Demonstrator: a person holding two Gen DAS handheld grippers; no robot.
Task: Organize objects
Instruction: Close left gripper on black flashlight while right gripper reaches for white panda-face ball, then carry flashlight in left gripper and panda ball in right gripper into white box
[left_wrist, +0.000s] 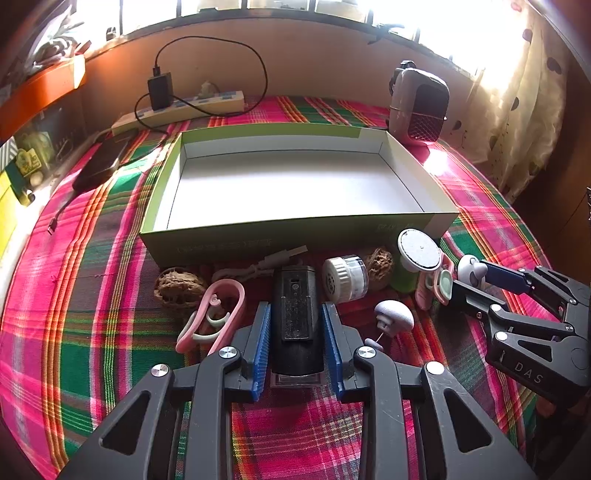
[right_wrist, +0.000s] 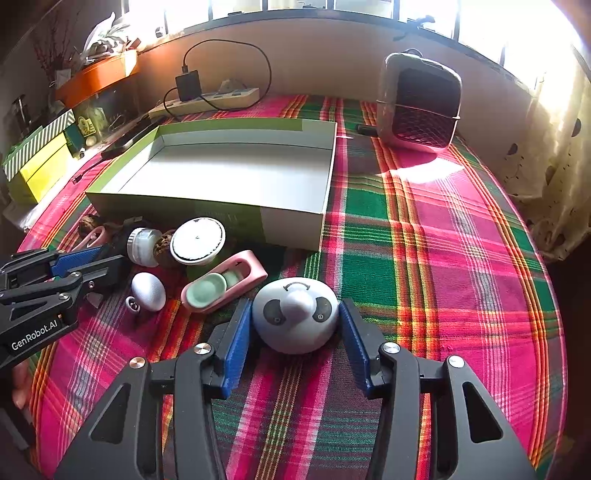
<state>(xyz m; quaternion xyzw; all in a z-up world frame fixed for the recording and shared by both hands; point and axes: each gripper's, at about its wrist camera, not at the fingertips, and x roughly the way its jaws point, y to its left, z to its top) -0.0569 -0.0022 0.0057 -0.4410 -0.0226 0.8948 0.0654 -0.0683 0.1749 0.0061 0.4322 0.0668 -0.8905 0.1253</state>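
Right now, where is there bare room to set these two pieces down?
The green box has nothing on its white floor. Bare plaid cloth also runs right of the box, in front of the heater. It is crowded along the box's near wall, around the black device and panda toy.

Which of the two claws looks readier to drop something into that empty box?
Probably the left hand-held gripper: it straddles the black device directly before the box. The right hand-held gripper, around the panda toy, sits off its corner.
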